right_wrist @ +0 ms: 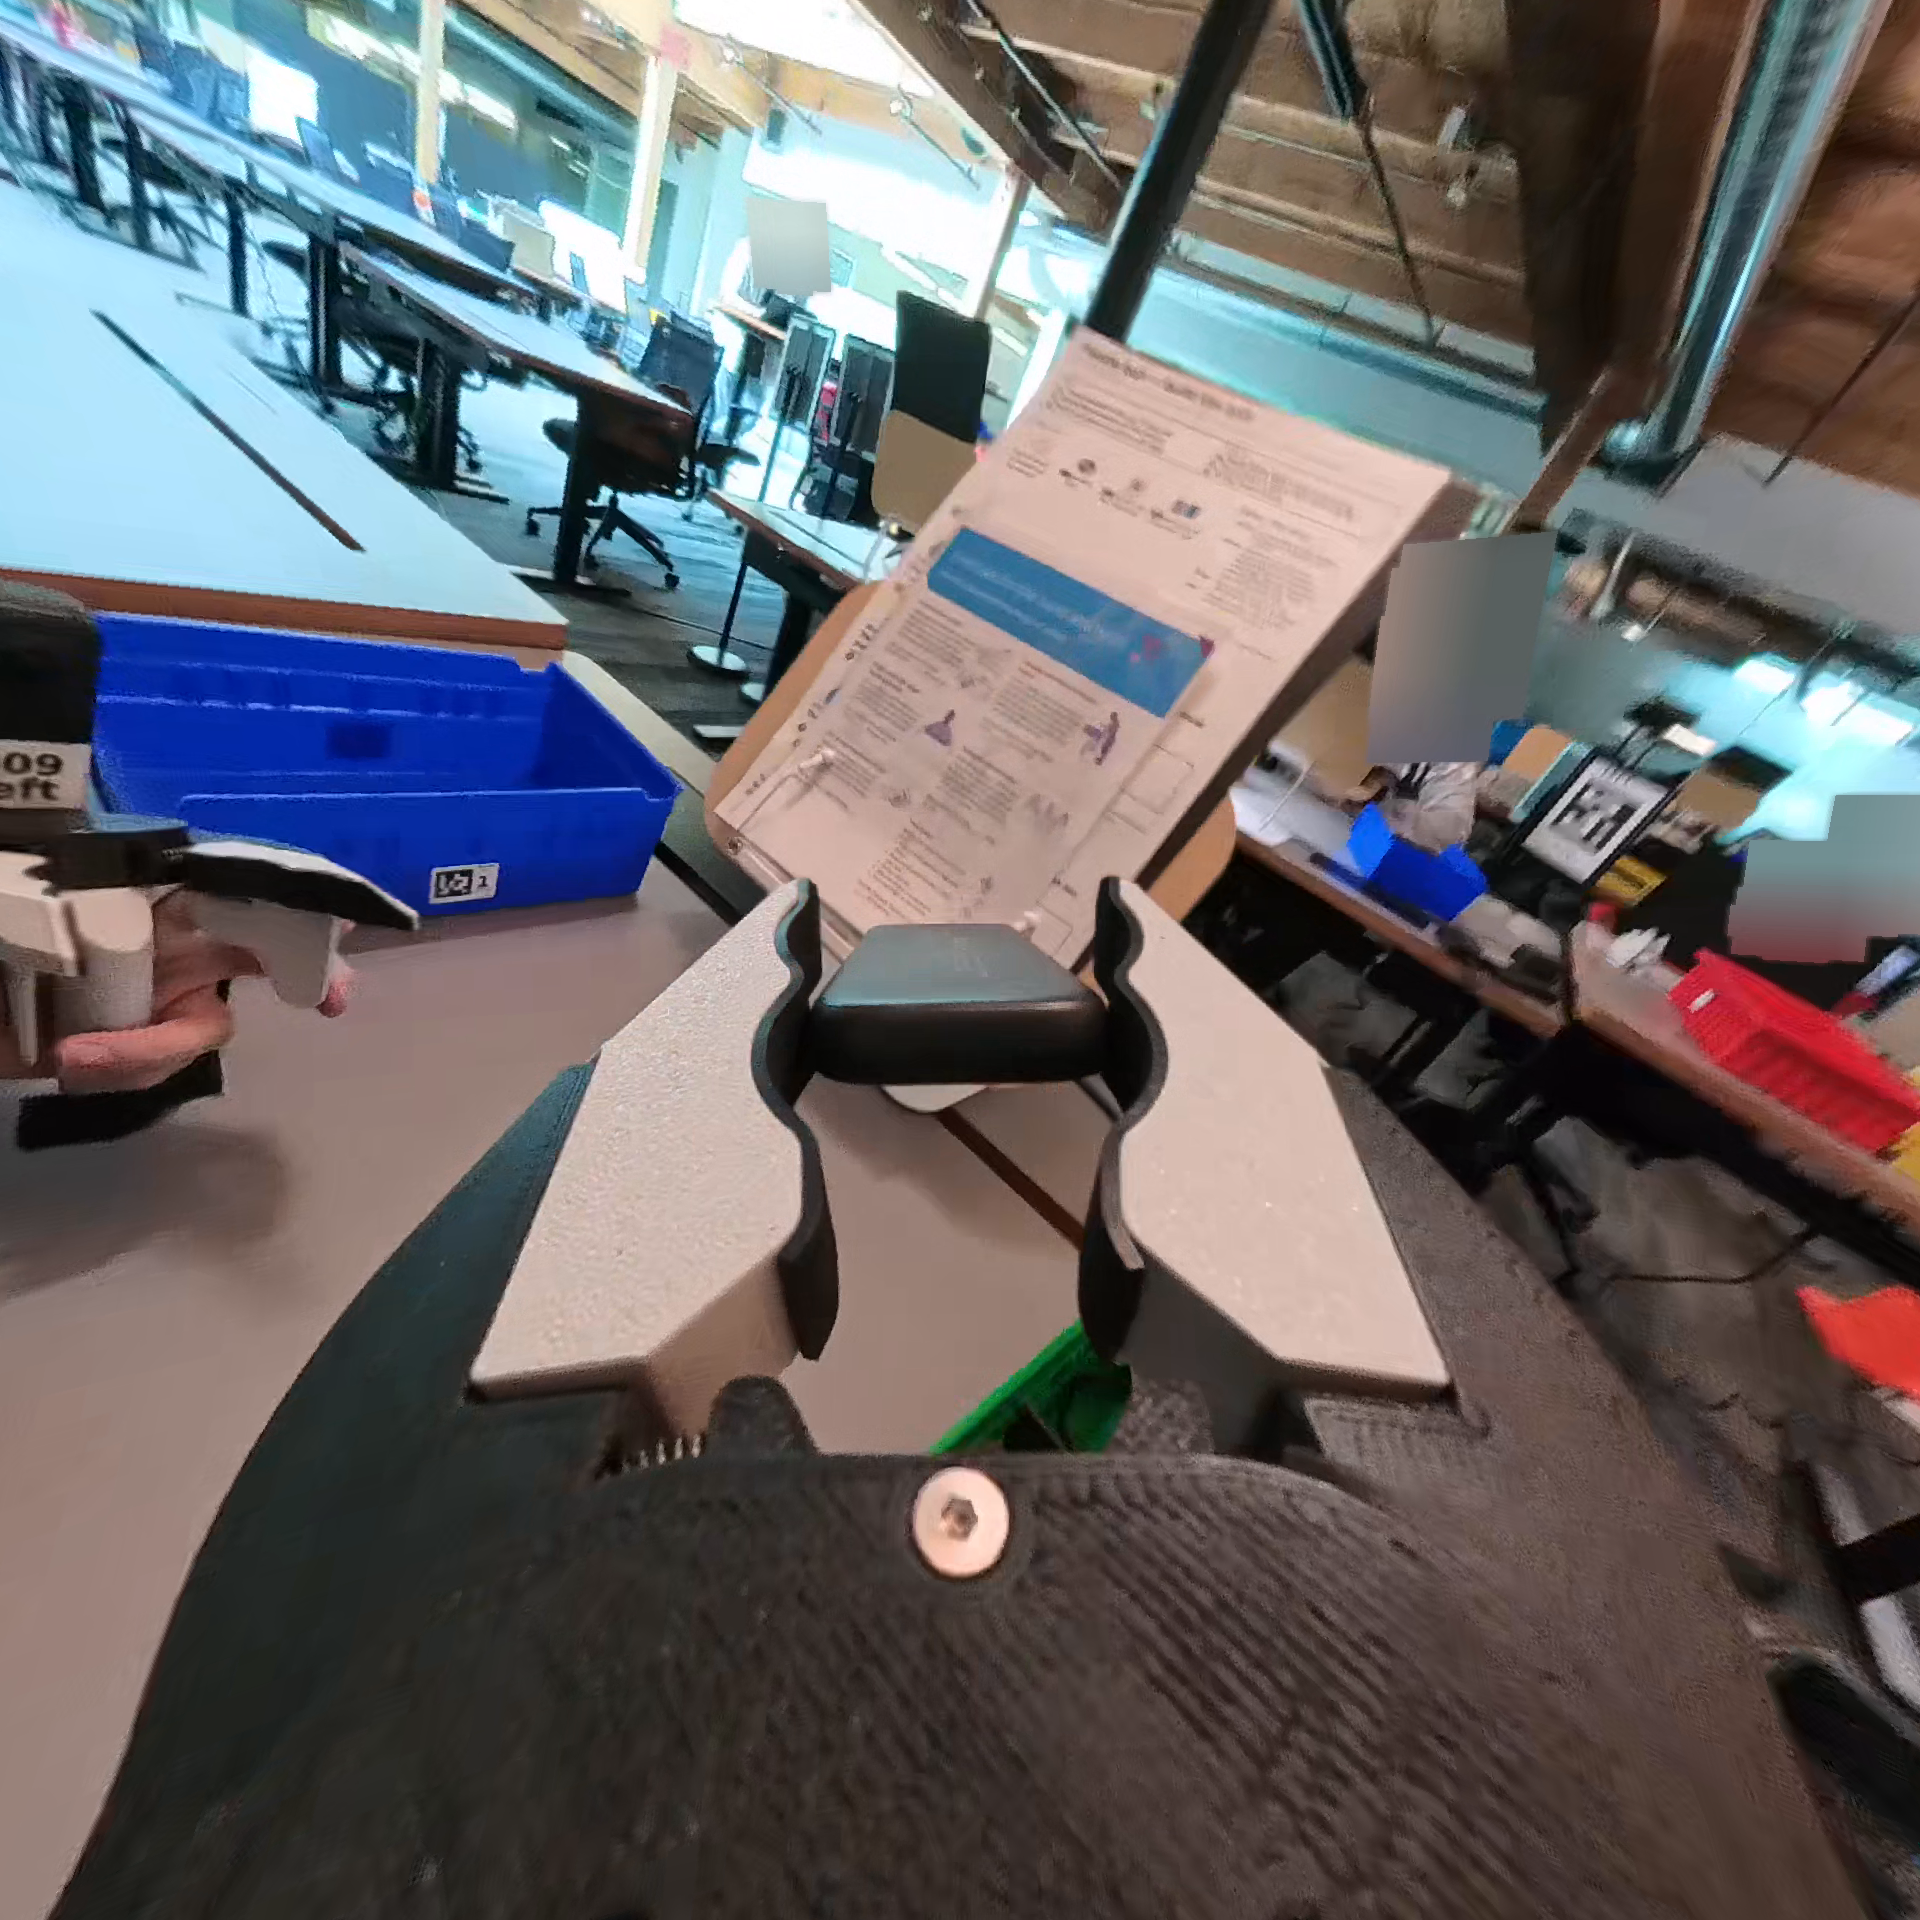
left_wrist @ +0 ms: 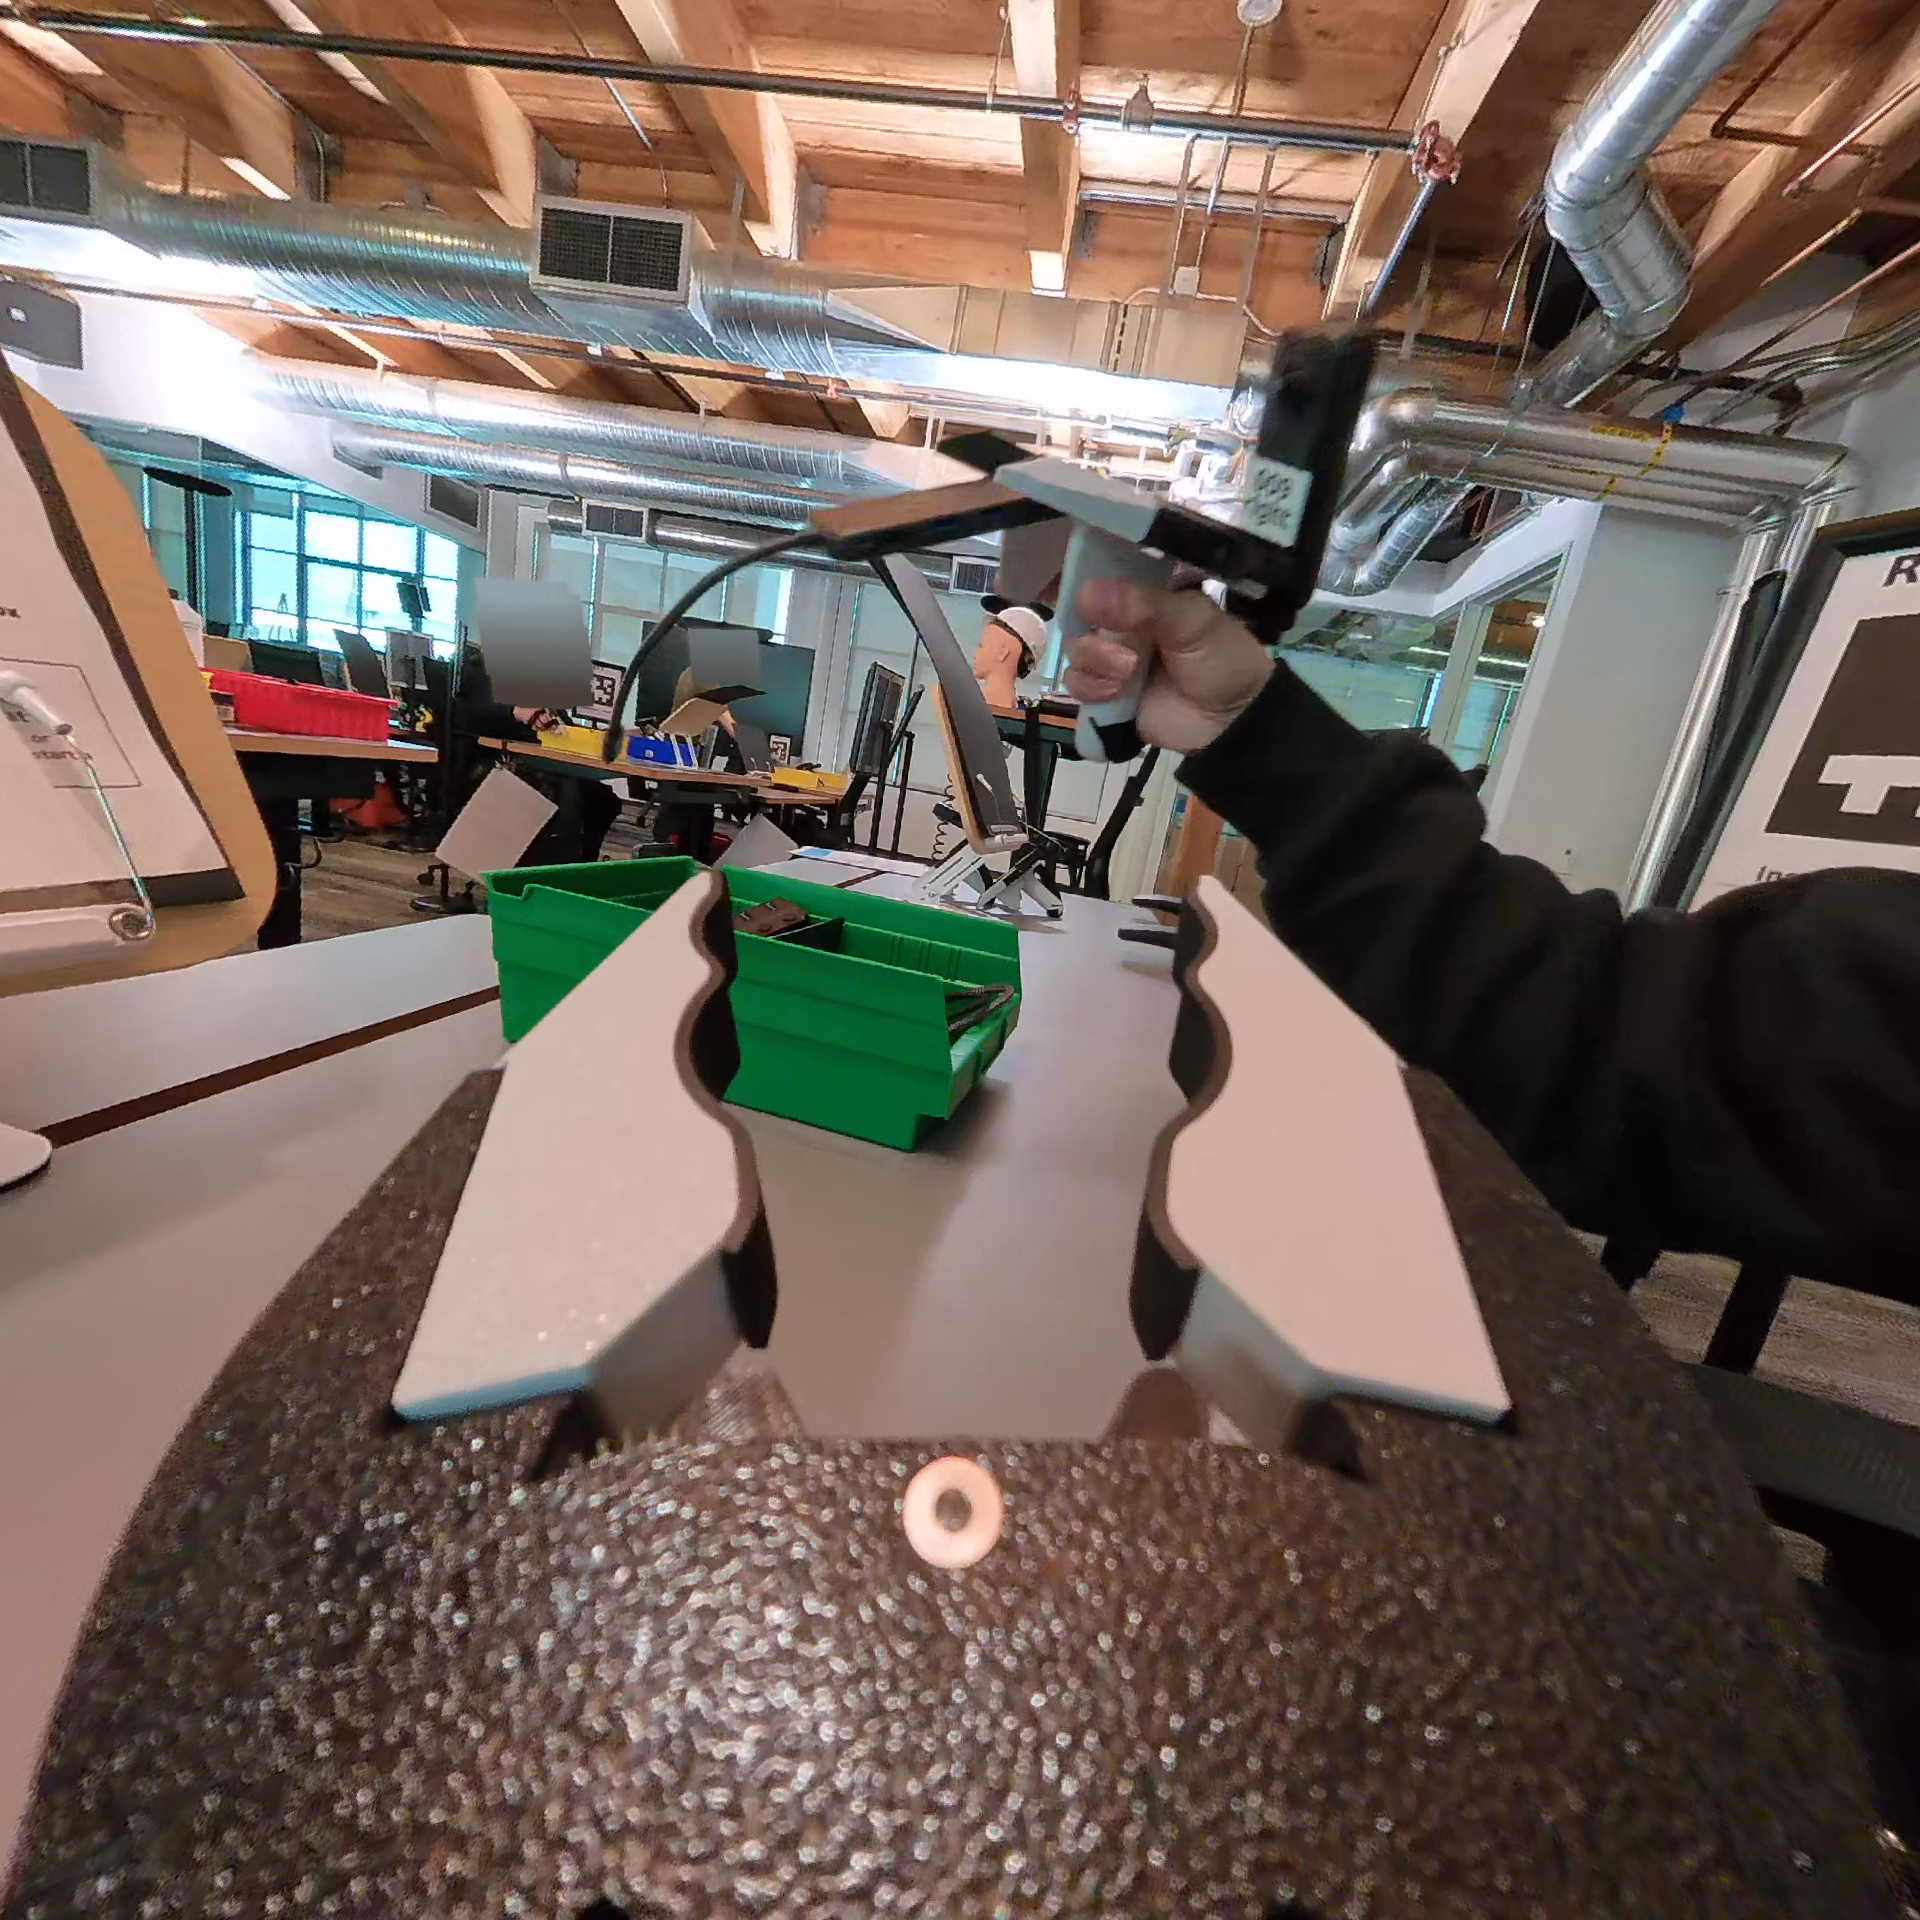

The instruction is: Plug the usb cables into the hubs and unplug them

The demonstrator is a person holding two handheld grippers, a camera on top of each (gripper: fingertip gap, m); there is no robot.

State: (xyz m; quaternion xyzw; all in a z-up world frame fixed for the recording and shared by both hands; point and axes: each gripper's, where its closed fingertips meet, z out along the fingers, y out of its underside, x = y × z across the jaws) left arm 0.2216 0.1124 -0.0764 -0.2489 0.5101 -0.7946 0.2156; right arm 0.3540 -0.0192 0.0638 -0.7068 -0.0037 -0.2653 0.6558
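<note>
In the right wrist view my right gripper [right_wrist: 956,935] is shut on a flat black USB hub [right_wrist: 956,1003], held in the air across both fingers. In the left wrist view that gripper [left_wrist: 935,488] is raised at the upper right. The hub [left_wrist: 914,525] sticks out to the left and its black cable [left_wrist: 675,623] hangs down in a curve. My left gripper [left_wrist: 956,935] is open and empty, low over the grey table [left_wrist: 260,1195] and pointed at a green bin [left_wrist: 852,1029]. The bin holds dark hubs [left_wrist: 769,920] and a braided cable [left_wrist: 977,1008]. The left gripper also shows in the right wrist view [right_wrist: 291,894].
A blue bin [right_wrist: 364,748] stands on the table beyond the left gripper. A tilted document stand with printed sheets [right_wrist: 1039,675] stands right behind the held hub. The stand also shows at the left in the left wrist view [left_wrist: 104,727]. A dark sleeve [left_wrist: 1558,1039] crosses the right side.
</note>
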